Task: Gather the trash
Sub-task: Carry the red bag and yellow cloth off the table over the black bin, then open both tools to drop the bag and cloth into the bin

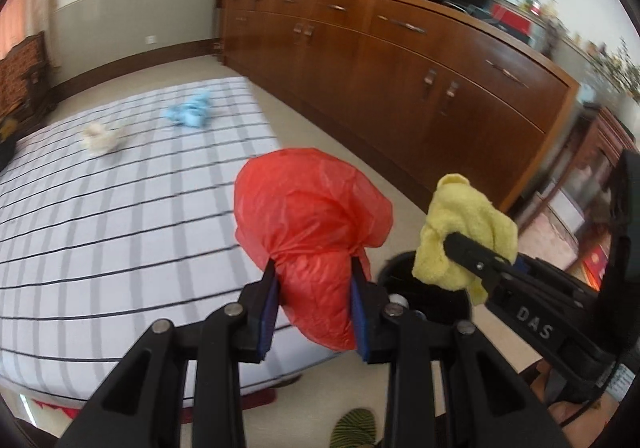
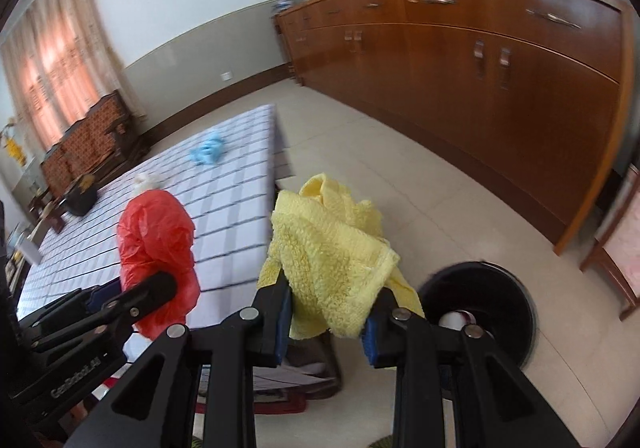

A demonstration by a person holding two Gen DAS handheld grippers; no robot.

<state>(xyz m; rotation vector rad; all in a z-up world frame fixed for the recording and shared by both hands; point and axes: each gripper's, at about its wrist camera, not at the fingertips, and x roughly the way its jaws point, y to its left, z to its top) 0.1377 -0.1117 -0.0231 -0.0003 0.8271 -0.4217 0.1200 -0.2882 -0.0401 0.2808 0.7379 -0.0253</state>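
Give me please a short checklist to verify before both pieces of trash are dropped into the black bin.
1. Left gripper holds the red plastic bag between its jaws: ok.
2. Right gripper holds the yellow cloth between its jaws: ok.
3. Black bin is open at the top: ok, some items already lie inside.
4. Yellow cloth is over the bin mouth: cannot tell; in the left wrist view it overlaps the rim, in the right wrist view the bin lies to the right of it.
5. Red plastic bag is over the bin: not ok, it appears beside it.
6. Bed cleared: not ok, the blue piece and white piece remain.
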